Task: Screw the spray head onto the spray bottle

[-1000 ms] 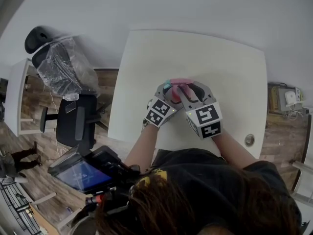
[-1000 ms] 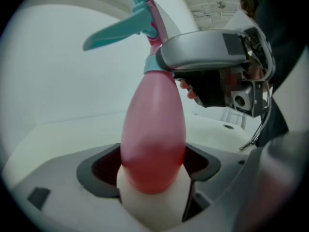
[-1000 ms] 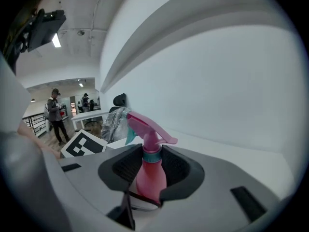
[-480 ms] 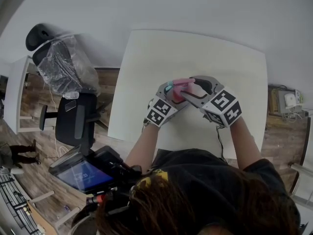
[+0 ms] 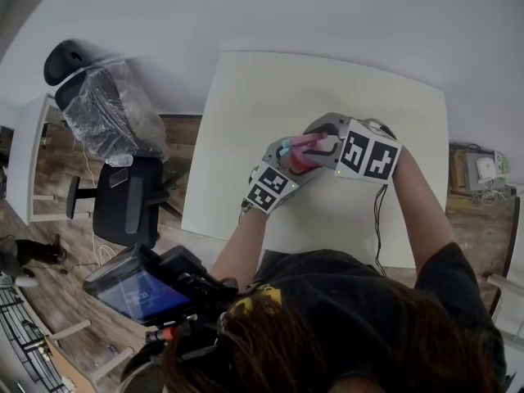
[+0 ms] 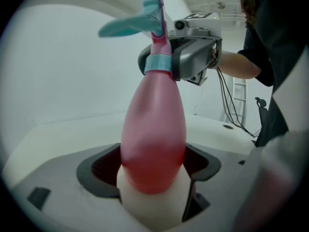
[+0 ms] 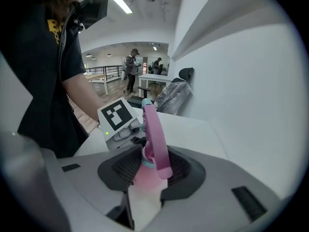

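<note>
White laminate made up the table [image 5: 246,97], with one round hole [image 5: 417,234] near its 4 o'clock corner. Beyond its 12 o'clock edge rose a plain pale wall [image 5: 286,6]. Wood floor [image 5: 176,133] showed past the 9 o'clock edge. A black chair [image 5: 123,199], its back wrapped in clear plastic, stood there beside a second white desk [image 5: 24,162].

The person stood at the 6 o'clock edge, working over the near half of the top. A broad stretch of tabletop lay from 10 round to 2 o'clock between the tools and the far edge. The left edge ran close by the left gripper [image 5: 282,150].

That gripper came in from 7 o'clock, its jaws clamped on the lower body of the pink bottle [image 6: 153,139], which was held above the table. The head [image 6: 145,18] sat on the bottle's neck. The right gripper [image 5: 315,142] reached in from 3 o'clock. Its jaws had just been closing and gripped the head at its teal collar. A cable [image 5: 378,211] trailed from it toward 5 o'clock.
</note>
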{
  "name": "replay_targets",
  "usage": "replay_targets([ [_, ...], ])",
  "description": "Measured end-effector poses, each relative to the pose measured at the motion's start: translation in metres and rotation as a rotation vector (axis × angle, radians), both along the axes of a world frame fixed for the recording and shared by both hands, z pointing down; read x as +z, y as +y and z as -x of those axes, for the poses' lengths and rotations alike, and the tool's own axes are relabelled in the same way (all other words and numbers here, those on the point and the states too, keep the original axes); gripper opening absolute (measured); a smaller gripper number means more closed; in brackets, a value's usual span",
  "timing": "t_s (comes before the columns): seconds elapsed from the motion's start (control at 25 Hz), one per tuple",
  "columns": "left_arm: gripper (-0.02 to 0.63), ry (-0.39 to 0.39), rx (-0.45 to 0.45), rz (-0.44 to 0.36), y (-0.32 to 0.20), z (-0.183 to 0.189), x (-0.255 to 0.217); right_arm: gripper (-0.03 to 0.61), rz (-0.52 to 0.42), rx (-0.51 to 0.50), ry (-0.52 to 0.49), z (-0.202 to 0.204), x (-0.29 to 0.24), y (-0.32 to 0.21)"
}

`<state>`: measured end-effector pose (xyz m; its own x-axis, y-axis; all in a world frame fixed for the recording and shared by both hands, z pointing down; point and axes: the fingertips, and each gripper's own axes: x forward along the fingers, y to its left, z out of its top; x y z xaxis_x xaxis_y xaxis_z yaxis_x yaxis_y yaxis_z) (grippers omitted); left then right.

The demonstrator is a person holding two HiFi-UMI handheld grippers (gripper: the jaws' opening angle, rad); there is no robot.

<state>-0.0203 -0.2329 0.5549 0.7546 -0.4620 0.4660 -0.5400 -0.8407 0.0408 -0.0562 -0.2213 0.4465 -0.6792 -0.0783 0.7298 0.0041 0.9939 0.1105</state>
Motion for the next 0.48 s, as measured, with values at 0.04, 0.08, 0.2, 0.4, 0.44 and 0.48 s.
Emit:
replay_targets([
  [0.04,0.382,0.000,0.002,-0.001,0.0002,-0.0002,-0.0001,0.135,0.009,0.009,0.006,-0.0002,0.0003,0.0001],
  [0.08,0.382,-0.001,0.004,-0.002,0.0004,-0.0004,-0.0001,0.133,0.027,0.031,0.006,-0.0005,0.0002,-0.0004],
  [0.2,0.382,-0.003,0.005,-0.002,0.0013,-0.0012,0.0002,0.130,0.062,0.131,0.016,-0.0016,-0.0001,-0.0026],
  [0.4,0.382,-0.004,0.001,-0.005,0.0024,-0.0020,-0.0003,0.130,0.078,0.346,0.002,-0.0037,-0.0005,-0.0062],
  [0.44,0.382,-0.004,0.000,-0.005,0.0026,-0.0023,-0.0004,0.130,0.081,0.406,-0.014,-0.0043,-0.0008,-0.0074],
  [0.48,0.382,-0.005,-0.002,-0.005,0.0029,-0.0024,-0.0004,0.130,0.081,0.468,-0.032,-0.0049,-0.0012,-0.0084],
])
